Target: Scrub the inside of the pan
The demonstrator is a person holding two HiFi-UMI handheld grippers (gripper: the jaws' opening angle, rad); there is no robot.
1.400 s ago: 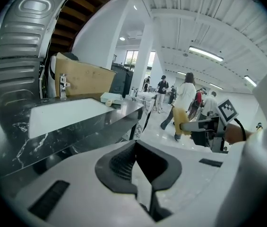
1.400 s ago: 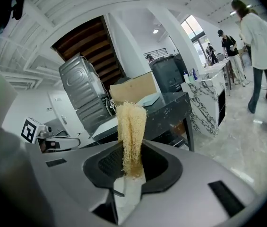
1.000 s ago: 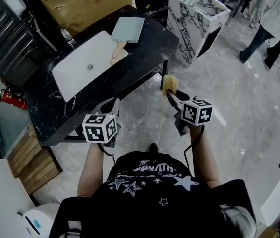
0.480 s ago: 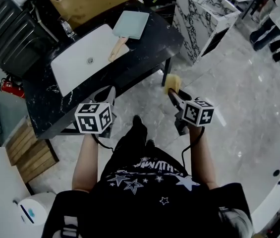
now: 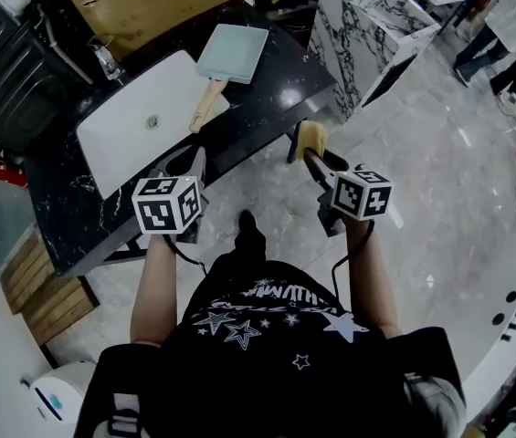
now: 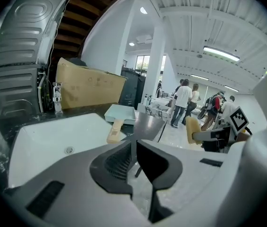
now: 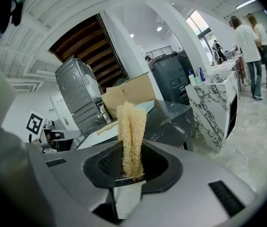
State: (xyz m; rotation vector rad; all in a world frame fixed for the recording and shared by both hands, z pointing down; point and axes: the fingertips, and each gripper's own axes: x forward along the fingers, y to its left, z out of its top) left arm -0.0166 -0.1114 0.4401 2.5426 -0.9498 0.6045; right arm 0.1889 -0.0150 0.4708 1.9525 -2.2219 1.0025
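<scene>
Sink (image 5: 134, 130) sits white in the left part of the black desk (image 5: 267, 99). Left claw (image 5: 191, 162) hangs just off the desk's front edge, clenched tight with nothing in it. Pan (image 5: 233, 53), pale blue and square, lies on the desk right of the sink, its wooden handle reaching over the sink's rim. Right claw (image 5: 316, 159) is off the desk's corner, clamped on a yellow loofah sponge (image 5: 311, 138).

black counter (image 5: 276, 89) bears a white sink (image 5: 130, 135) and a pan (image 5: 233, 51).
</scene>
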